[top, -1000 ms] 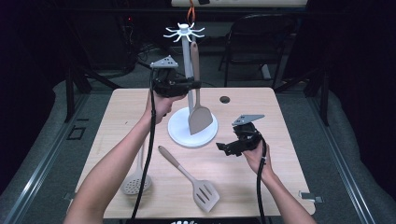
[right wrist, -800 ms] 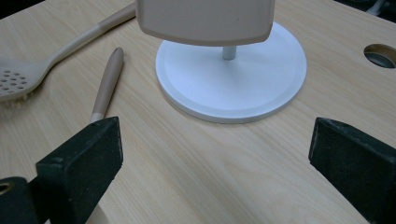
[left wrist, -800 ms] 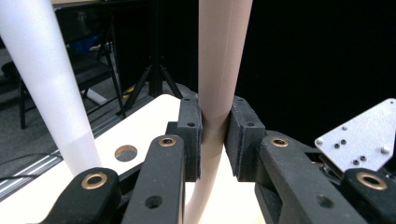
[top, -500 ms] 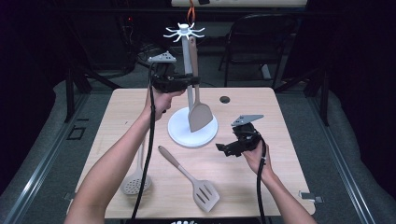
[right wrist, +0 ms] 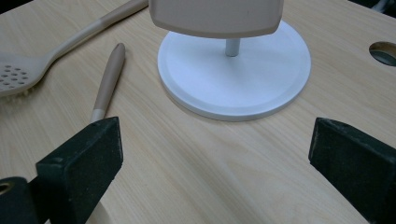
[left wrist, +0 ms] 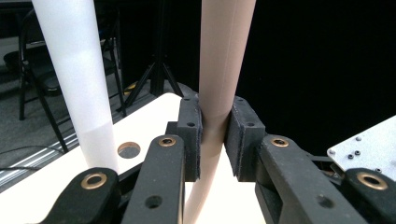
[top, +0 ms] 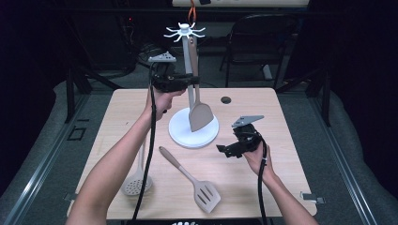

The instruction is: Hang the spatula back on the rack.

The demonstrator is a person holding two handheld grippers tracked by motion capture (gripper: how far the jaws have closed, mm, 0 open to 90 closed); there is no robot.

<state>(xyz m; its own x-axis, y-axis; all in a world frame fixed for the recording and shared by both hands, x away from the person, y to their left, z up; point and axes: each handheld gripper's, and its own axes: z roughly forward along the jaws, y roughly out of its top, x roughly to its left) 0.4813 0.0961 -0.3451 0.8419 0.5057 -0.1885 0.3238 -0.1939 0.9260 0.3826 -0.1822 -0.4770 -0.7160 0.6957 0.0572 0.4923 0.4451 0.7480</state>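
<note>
- Beige solid spatula [top: 199,112] hangs upright at upper centre of the high view, blade low over the round white base of the utensil stand [top: 180,136], handle beside the stand's white post.
- Left gripper [top: 190,83] pinches the spatula handle; in the left gripper view both pads press the beige handle [left wrist: 219,70].
- Right gripper [top: 224,151], right of centre, rests low over the light wooden table [top: 281,140], jaws spread with nothing between.
- 2 utensils lie in the lower frame: beige slotted turner [top: 195,180], beige perforated skimmer [top: 137,180].
</note>
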